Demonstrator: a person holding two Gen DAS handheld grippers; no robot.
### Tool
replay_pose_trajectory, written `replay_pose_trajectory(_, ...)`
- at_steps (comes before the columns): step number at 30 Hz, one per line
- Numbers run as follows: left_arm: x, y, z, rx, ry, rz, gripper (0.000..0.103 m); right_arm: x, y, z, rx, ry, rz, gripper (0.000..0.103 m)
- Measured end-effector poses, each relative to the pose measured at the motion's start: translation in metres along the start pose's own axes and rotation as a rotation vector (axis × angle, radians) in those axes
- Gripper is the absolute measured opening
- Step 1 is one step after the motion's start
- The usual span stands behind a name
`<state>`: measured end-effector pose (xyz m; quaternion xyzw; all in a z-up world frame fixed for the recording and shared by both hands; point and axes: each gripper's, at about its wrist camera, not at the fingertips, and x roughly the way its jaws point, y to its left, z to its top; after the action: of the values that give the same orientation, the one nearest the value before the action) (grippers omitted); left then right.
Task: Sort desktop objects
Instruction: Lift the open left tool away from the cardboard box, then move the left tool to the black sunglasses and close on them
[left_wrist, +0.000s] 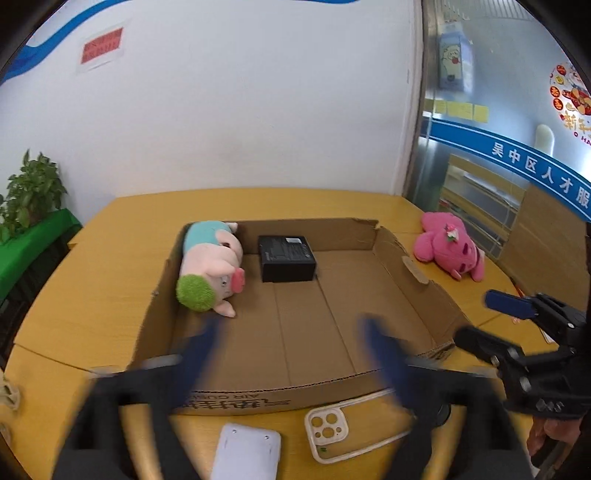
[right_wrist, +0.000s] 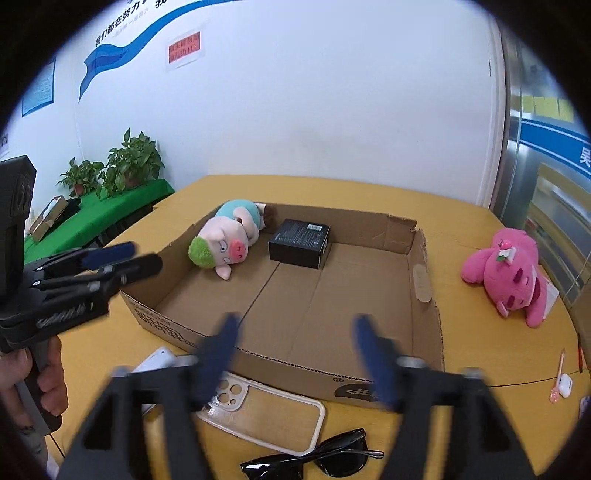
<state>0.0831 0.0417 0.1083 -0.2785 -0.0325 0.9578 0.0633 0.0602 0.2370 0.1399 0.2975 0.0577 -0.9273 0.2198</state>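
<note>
A shallow cardboard box (left_wrist: 417, 266) (right_wrist: 421, 280) lies on the yellow table. Inside it are a pig plush with green hair (left_wrist: 212, 267) (right_wrist: 225, 240) and a black box (left_wrist: 286, 257) (right_wrist: 300, 242). A pink plush (left_wrist: 448, 245) (right_wrist: 509, 273) lies on the table right of the box. A clear phone case (left_wrist: 347, 432) (right_wrist: 266, 417), a white device (left_wrist: 245, 452) (right_wrist: 155, 362) and black sunglasses (right_wrist: 314, 459) lie in front of the box. My left gripper (left_wrist: 291, 332) is open and empty over the box's near edge. My right gripper (right_wrist: 295, 328) is open and empty over the box's near part.
Potted plants (right_wrist: 122, 162) stand on a green-covered bench (right_wrist: 92, 218) at the left. A white earbud case (right_wrist: 564, 385) and a pink pen (right_wrist: 557, 373) lie at the table's right edge. A white wall is behind, a glass door (left_wrist: 498, 147) at the right.
</note>
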Motion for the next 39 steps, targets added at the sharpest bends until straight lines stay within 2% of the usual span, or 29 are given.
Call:
replay_pose_trajectory(2,-0.013,-0.001,0.000,0.003,-0.043,-0.009,0.102,-0.007,0.001,0.001,-0.002,-0.015,-0.005,0.082)
replay_pose_trajectory(12,-0.028,-0.004,-0.005,0.028,-0.048,0.006,0.102,-0.012,0.002,-0.006,0.037,-0.005,-0.006,0.082)
replay_pose_trajectory(25,-0.021,-0.023,-0.025,0.072,0.005,-0.039,0.102,-0.025,-0.027,-0.026,0.112,-0.024,0.000,0.082)
replay_pose_trajectory(28,-0.013,-0.031,-0.037,0.096,0.048,-0.081,0.102,-0.023,-0.045,-0.045,0.164,0.007,-0.001,0.082)
replay_pose_trajectory(32,0.003,-0.049,-0.056,0.131,0.127,-0.164,0.102,-0.012,-0.071,-0.080,0.282,0.092,0.019,0.082)
replay_pose_trajectory(35,0.018,-0.064,-0.071,0.138,0.195,-0.253,0.102,-0.004,-0.090,-0.111,0.410,0.147,0.071,0.082)
replay_pose_trajectory(39,0.041,-0.088,-0.092,0.142,0.297,-0.390,0.101,-0.001,-0.105,-0.138,0.497,0.193,0.071,0.082)
